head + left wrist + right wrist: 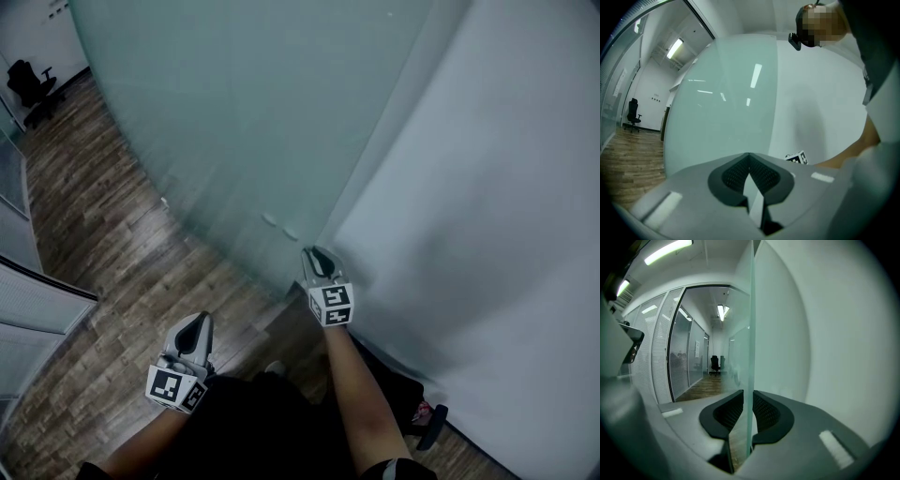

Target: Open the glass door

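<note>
The frosted glass door [234,122] fills the upper middle of the head view, and its free edge runs down beside the white wall [487,187]. My right gripper [317,251] is at that edge. In the right gripper view the glass door edge [751,333] stands upright between the pads, and the right gripper [745,404] is shut on it. My left gripper [200,321] hangs lower left, away from the door, above the wooden floor. In the left gripper view the left gripper [749,165] is shut with nothing in it, facing the glass door [722,112].
The wooden floor [103,234] runs off to the left into a corridor. A black office chair [28,84] stands at the far end. Glass partitions with blinds [28,309] line the left side. The white wall stands close on the right.
</note>
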A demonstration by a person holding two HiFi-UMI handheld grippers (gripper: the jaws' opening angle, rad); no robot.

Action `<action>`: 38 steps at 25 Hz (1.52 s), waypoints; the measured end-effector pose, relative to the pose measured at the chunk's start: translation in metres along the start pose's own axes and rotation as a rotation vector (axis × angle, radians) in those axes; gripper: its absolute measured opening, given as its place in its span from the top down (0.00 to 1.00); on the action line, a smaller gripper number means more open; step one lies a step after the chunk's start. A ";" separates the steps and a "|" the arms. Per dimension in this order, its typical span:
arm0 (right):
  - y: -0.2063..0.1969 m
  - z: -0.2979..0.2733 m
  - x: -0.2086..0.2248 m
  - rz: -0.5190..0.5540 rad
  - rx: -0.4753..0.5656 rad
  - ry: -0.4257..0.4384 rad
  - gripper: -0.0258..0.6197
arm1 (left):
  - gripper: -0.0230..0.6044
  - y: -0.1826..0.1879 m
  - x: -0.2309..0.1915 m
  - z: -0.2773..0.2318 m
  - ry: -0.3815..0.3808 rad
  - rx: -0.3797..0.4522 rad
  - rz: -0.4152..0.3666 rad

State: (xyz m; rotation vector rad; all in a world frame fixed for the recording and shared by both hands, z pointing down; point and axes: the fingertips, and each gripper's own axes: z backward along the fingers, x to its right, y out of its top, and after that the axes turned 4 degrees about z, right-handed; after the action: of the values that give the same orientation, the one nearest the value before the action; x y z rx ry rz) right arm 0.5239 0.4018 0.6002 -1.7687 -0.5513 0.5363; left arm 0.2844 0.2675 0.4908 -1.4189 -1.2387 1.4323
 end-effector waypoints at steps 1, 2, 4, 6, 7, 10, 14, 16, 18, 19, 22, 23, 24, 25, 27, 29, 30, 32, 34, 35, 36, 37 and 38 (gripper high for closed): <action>0.000 0.000 0.001 0.010 -0.001 0.001 0.86 | 0.96 0.000 -0.003 0.002 0.004 0.000 0.001; 0.000 0.000 0.001 0.023 -0.002 0.004 0.86 | 0.96 0.000 -0.007 0.004 0.008 -0.001 0.002; -0.001 0.001 0.000 0.048 -0.007 0.011 0.86 | 0.96 0.000 -0.011 0.009 0.017 0.000 0.007; -0.002 0.002 -0.001 0.056 -0.009 0.011 0.86 | 0.96 0.001 -0.015 0.013 0.026 0.004 0.010; -0.002 0.002 -0.001 0.054 -0.009 0.008 0.86 | 0.96 0.002 -0.017 0.014 0.030 0.005 0.011; -0.004 0.003 0.002 0.027 -0.009 -0.012 0.86 | 0.96 0.005 -0.022 0.019 0.039 0.011 0.013; -0.008 0.011 0.006 -0.018 -0.021 -0.053 0.85 | 0.96 0.008 -0.032 0.030 0.056 0.020 0.016; -0.011 0.017 0.007 -0.046 -0.019 -0.074 0.84 | 0.96 0.007 -0.038 0.035 0.070 0.021 0.018; -0.010 0.026 0.006 -0.080 -0.012 -0.103 0.84 | 0.96 0.005 -0.043 0.039 0.083 0.024 0.018; -0.008 0.031 0.005 -0.096 -0.008 -0.118 0.84 | 0.96 0.005 -0.045 0.042 0.088 0.029 0.015; 0.005 0.048 -0.003 -0.131 0.015 -0.154 0.84 | 0.96 0.013 -0.053 0.049 0.099 0.048 0.009; 0.011 0.053 -0.009 -0.138 0.025 -0.157 0.84 | 0.96 0.017 -0.056 0.053 0.100 0.054 0.012; 0.016 0.058 -0.016 -0.138 0.033 -0.153 0.84 | 0.96 0.021 -0.058 0.057 0.104 0.059 0.013; 0.021 0.062 -0.023 -0.131 0.039 -0.144 0.84 | 0.96 0.024 -0.060 0.061 0.109 0.066 0.013; 0.031 0.066 -0.039 -0.108 0.053 -0.113 0.85 | 0.96 0.031 -0.063 0.067 0.126 0.083 0.012; 0.041 0.063 -0.056 -0.091 0.071 -0.068 0.90 | 0.96 0.035 -0.068 0.073 0.146 0.102 0.013; 0.046 0.060 -0.066 -0.088 0.081 -0.039 0.93 | 0.96 0.038 -0.072 0.076 0.156 0.110 0.016; 0.061 0.052 -0.092 -0.089 0.104 0.026 0.96 | 0.96 0.043 -0.081 0.087 0.181 0.128 0.023; 0.079 0.044 -0.121 -0.083 0.132 0.090 0.96 | 0.96 0.047 -0.093 0.100 0.214 0.144 0.030; 0.089 0.039 -0.136 -0.075 0.147 0.120 0.96 | 0.96 0.049 -0.100 0.106 0.233 0.150 0.033; 0.099 0.034 -0.151 -0.062 0.163 0.151 0.96 | 0.96 0.050 -0.106 0.112 0.253 0.157 0.036; 0.109 0.029 -0.166 -0.044 0.177 0.182 0.96 | 0.96 0.051 -0.111 0.118 0.273 0.163 0.037; 0.120 0.024 -0.181 -0.021 0.193 0.215 0.96 | 0.96 0.053 -0.116 0.123 0.292 0.170 0.037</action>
State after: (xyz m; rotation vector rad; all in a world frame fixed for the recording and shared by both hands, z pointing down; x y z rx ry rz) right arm 0.3781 0.2804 0.4926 -1.6104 -0.3555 0.3664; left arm 0.1805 0.1277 0.4593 -1.4778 -0.8905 1.2676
